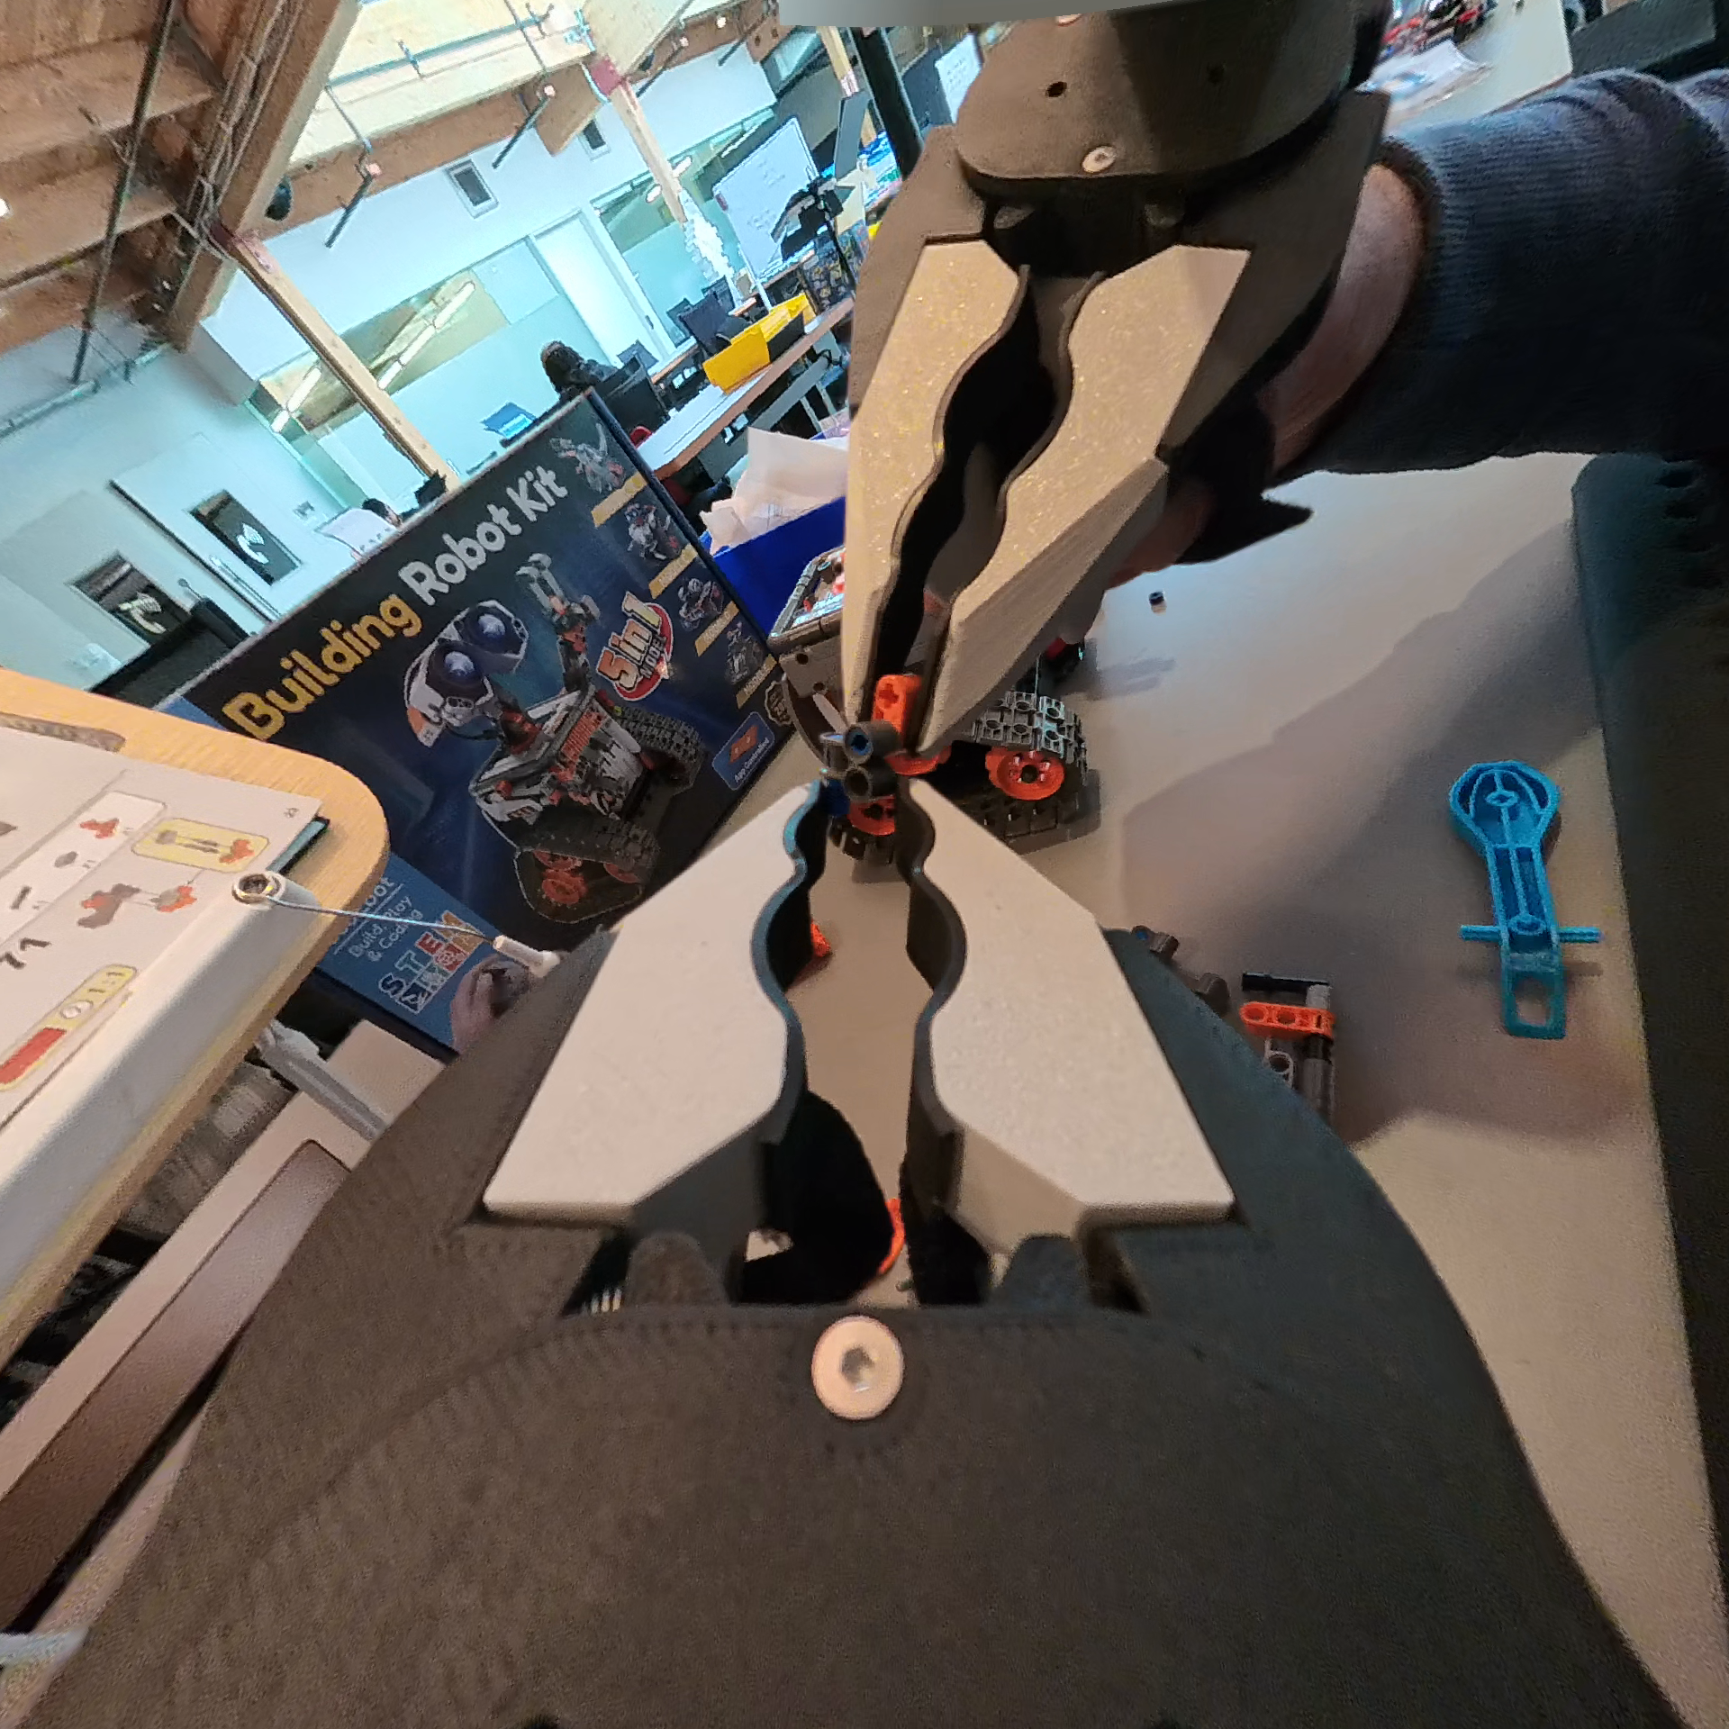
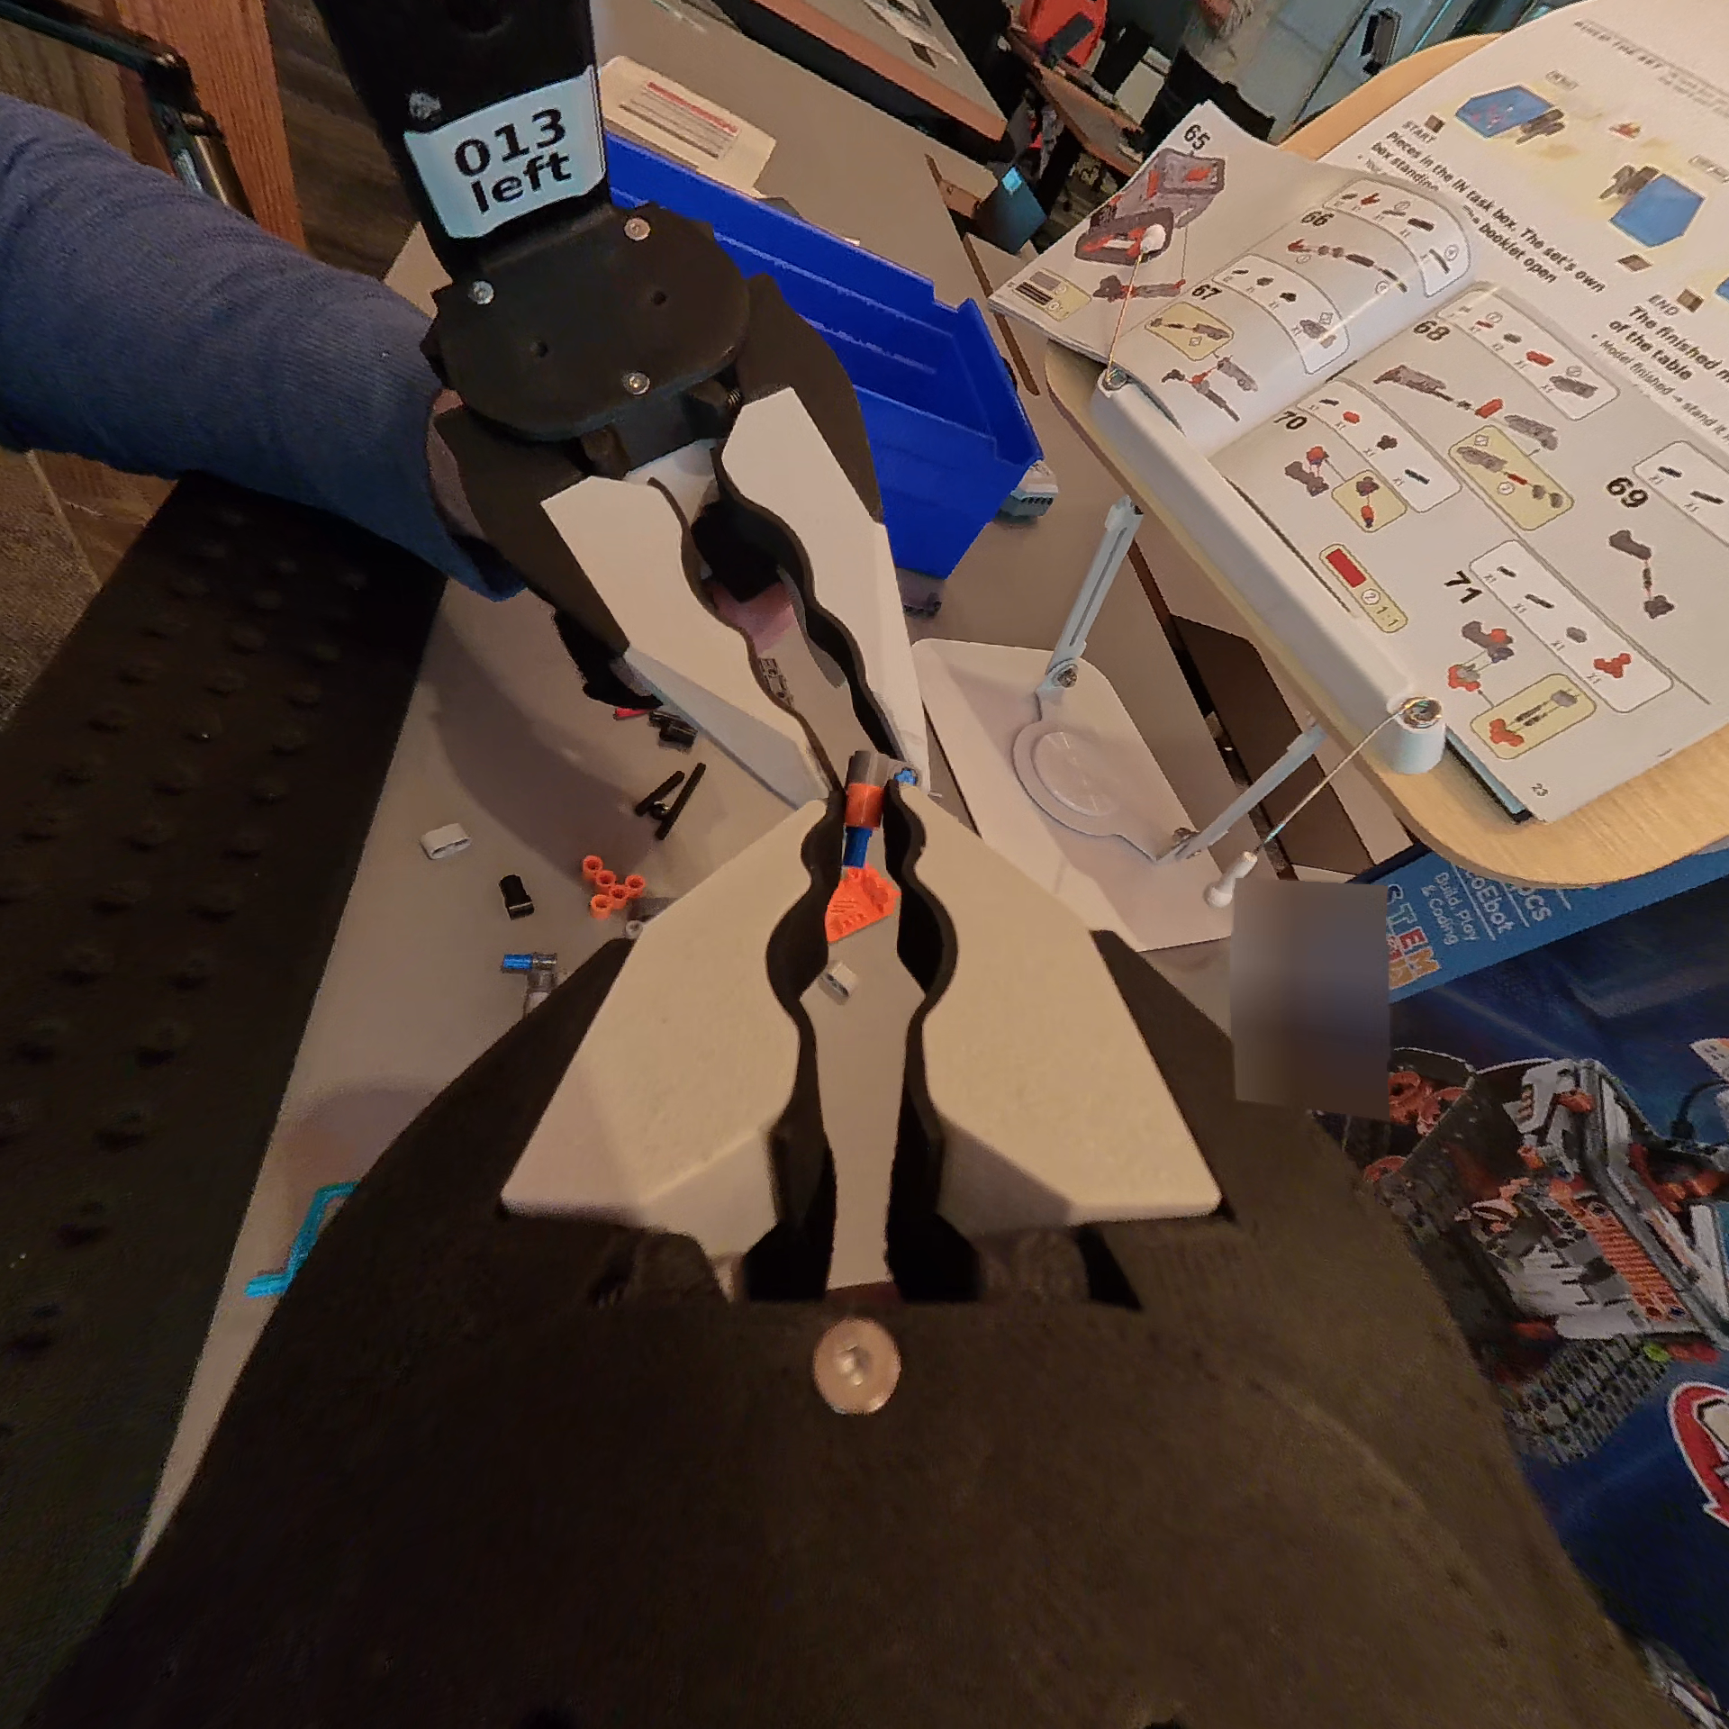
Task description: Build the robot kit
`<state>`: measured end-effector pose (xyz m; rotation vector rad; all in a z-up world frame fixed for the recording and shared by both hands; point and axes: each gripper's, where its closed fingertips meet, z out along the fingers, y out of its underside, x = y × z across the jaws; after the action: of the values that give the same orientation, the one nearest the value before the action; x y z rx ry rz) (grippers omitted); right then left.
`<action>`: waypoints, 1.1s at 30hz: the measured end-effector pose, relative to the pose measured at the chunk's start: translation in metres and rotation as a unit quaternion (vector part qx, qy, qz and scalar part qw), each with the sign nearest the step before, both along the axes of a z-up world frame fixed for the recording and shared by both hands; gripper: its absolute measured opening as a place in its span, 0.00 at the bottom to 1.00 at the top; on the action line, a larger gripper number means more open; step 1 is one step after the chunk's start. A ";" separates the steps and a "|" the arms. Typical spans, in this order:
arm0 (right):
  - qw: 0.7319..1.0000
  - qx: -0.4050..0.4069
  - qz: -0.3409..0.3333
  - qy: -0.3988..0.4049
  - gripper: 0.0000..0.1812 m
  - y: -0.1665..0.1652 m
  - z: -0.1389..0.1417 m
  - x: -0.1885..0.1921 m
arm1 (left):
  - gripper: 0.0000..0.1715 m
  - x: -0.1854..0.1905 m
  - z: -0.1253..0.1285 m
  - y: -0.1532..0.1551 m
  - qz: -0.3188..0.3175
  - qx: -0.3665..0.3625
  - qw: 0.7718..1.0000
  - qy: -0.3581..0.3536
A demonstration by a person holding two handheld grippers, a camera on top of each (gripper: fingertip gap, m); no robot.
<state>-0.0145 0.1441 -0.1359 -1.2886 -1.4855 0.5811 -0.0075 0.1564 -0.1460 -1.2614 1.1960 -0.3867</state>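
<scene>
Both tongs (image 1: 865,791) (image 2: 856,814) pinch one small brick assembly (image 2: 863,812) tip to tip

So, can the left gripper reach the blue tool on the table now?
Probably not yet: the left gripper is shut on the small brick assembly, shared with the right gripper. The blue tool itself lies unobstructed.
</scene>
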 end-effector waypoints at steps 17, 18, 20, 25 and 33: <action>0.979 0.165 -0.101 -0.068 0.03 0.019 -0.007 -0.002 | 0.06 -0.002 -0.009 0.016 0.069 -0.070 0.995 -0.012; 0.980 0.158 -0.100 -0.065 0.03 0.019 -0.007 -0.002 | 0.06 -0.002 -0.010 0.016 0.065 -0.075 0.995 -0.015; 0.982 0.150 -0.097 -0.058 0.03 0.019 -0.005 -0.002 | 0.06 -0.002 -0.008 0.015 0.061 -0.076 0.995 -0.024; 0.988 0.125 -0.086 -0.030 0.03 0.014 0.000 -0.002 | 0.06 -0.002 -0.004 0.012 0.049 -0.070 0.996 -0.027; 0.991 0.094 -0.090 0.007 0.08 0.012 0.010 -0.001 | 0.06 -0.003 0.005 0.011 0.043 -0.068 0.995 -0.056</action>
<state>-0.0151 0.1562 -0.1256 -1.2520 -1.3599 0.3236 -0.0107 0.1670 -0.1405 -1.3846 1.0305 -0.4761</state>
